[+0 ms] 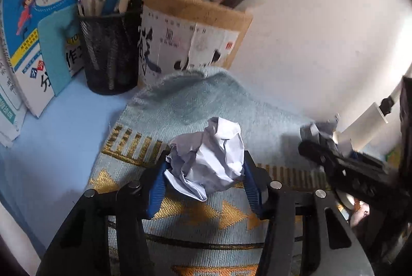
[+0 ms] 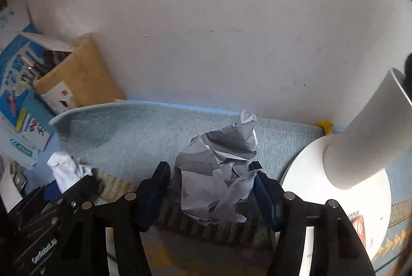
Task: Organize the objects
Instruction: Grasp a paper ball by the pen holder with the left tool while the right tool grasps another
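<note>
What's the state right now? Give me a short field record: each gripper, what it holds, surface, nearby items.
left gripper: shut on crumpled white paper ball
right gripper: shut on second crumpled paper ball
surface: light blue woven mat, gold pattern
back left: black mesh pen holder, cardboard box, blue books
right side: white lamp on round base

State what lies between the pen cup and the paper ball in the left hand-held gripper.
In the left wrist view, only the pale blue mat, its edge rucked up, lies between the pen cup and the paper ball.
</note>
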`<state>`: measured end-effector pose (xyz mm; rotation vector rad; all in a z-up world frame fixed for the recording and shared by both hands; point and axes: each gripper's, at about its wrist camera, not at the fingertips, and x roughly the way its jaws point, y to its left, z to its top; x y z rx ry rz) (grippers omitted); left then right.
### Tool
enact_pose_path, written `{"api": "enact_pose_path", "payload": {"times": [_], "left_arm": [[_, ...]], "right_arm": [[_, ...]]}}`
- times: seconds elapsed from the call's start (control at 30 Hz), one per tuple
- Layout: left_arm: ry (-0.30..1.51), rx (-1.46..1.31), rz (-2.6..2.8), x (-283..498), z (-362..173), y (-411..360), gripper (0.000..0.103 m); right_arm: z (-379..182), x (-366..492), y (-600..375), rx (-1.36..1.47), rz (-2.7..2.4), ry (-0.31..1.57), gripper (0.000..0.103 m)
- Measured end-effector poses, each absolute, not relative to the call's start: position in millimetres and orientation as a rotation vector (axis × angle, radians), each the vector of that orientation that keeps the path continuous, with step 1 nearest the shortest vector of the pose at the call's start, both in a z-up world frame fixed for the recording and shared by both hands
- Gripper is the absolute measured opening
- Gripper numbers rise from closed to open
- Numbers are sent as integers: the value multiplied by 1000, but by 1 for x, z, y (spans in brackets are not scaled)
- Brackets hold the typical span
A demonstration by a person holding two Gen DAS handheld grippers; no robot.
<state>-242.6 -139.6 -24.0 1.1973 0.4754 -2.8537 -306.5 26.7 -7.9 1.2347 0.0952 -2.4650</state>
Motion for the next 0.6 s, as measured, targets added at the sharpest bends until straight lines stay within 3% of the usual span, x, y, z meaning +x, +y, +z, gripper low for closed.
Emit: {"api": "enact_pose_path", "payload": {"times": [0.2, 0.37, 0.6], "left_arm": [[487, 1231, -2966, -203, -2, -114, 50], [287, 1237, -3095, -137, 26, -65, 50], [246, 1354, -3155, -67, 13, -7, 50]], "right_arm": [[18, -226, 64, 1165, -2431, 55, 62], [27, -149, 103, 1144, -2416, 13, 62], [21, -64, 173, 1169, -2427, 9, 64]]}}
